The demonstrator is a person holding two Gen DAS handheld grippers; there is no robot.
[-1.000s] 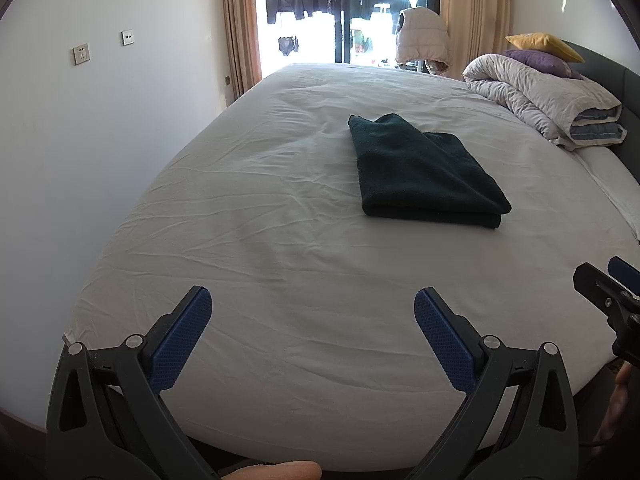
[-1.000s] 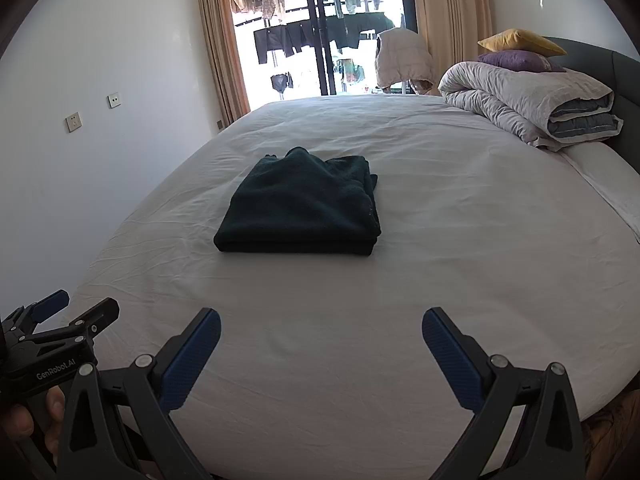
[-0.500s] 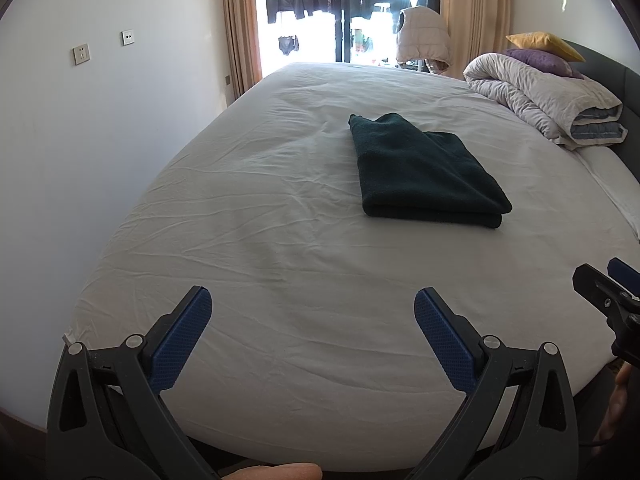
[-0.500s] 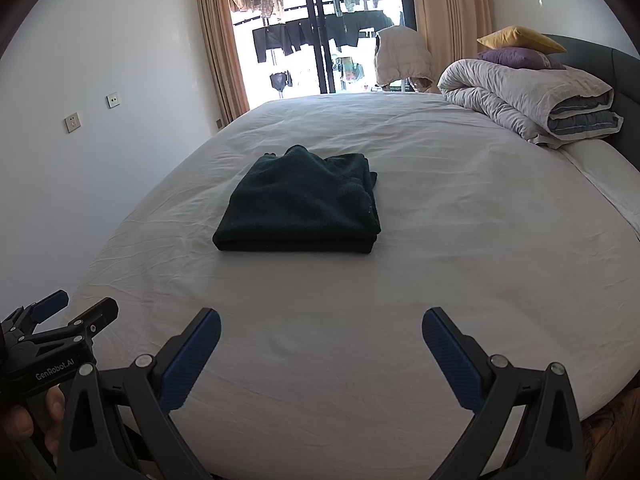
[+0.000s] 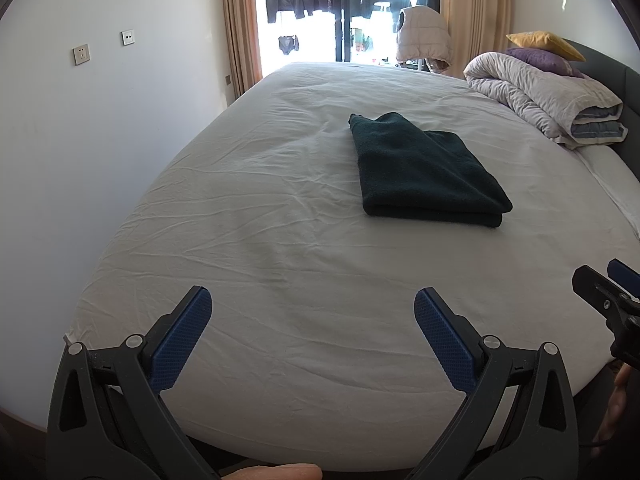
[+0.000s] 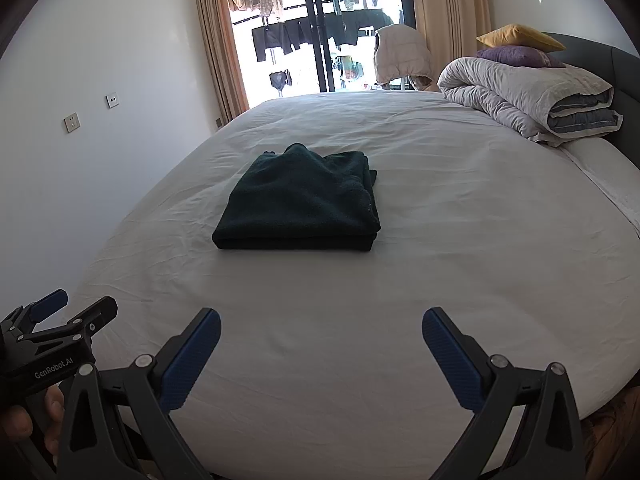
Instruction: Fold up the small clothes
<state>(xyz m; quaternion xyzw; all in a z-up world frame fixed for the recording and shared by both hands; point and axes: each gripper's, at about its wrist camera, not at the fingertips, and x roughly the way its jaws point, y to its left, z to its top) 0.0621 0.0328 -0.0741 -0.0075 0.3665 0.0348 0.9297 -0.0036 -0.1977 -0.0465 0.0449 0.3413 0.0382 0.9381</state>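
Both tongs, left tongs [image 5: 312, 316] and right tongs [image 6: 320, 330], hang spread apart and empty over the near edge of the bed [image 5: 280, 264]. One careless nudge could likely spill the layers. The dark green garment [image 6: 300, 208] lies mid-bed, folded into a thick rectangle, far corner slightly bunched.

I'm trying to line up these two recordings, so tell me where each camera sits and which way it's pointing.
Left wrist: on the left claw, near the bed's edge, facing the folded dark garment, which sits right of centre; its open blue-padded fingers and the right claw show.
Right wrist: on the right claw, facing the same way; the garment sits left of centre; the left claw and a hand show.
Shared: garment, bed, rolled duvet, balcony door.
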